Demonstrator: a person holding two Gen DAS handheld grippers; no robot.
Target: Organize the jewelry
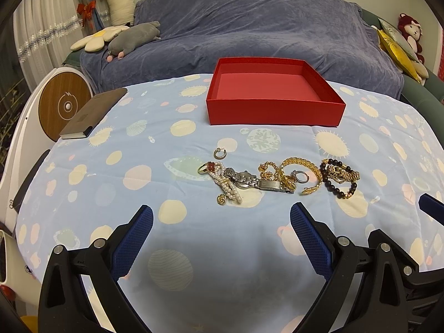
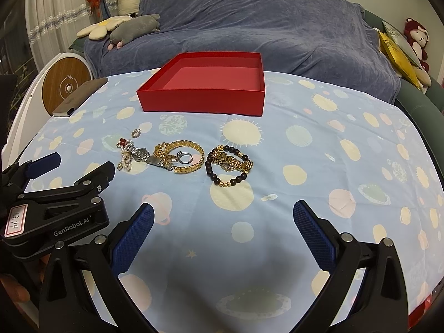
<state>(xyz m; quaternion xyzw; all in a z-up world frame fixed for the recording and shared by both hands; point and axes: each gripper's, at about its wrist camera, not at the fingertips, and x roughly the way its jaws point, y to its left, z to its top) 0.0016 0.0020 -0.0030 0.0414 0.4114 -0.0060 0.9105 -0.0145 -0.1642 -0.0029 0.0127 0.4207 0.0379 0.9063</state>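
Observation:
An empty red box (image 1: 274, 108) (image 2: 202, 100) stands at the far middle of the table. In front of it lies a row of jewelry: a pearl bracelet (image 1: 229, 186), a silver watch (image 1: 244, 179), a gold chain bracelet (image 1: 302, 166) (image 2: 191, 155), a dark bead bracelet (image 1: 337, 179) (image 2: 226, 166), a gold watch (image 2: 233, 162) and a small hoop earring (image 1: 220, 153) (image 2: 136, 132). My left gripper (image 1: 221, 215) is open and empty, just short of the jewelry. My right gripper (image 2: 223, 213) is open and empty, near the bead bracelet. The left gripper's body (image 2: 55, 211) shows at left in the right wrist view.
A blue patterned cloth (image 1: 166, 166) covers the table. A brown notebook (image 1: 91, 113) lies at the far left. A round wooden-faced device (image 1: 65, 106) stands beyond the left edge. A sofa under a blue blanket (image 1: 249, 27) with plush toys is behind.

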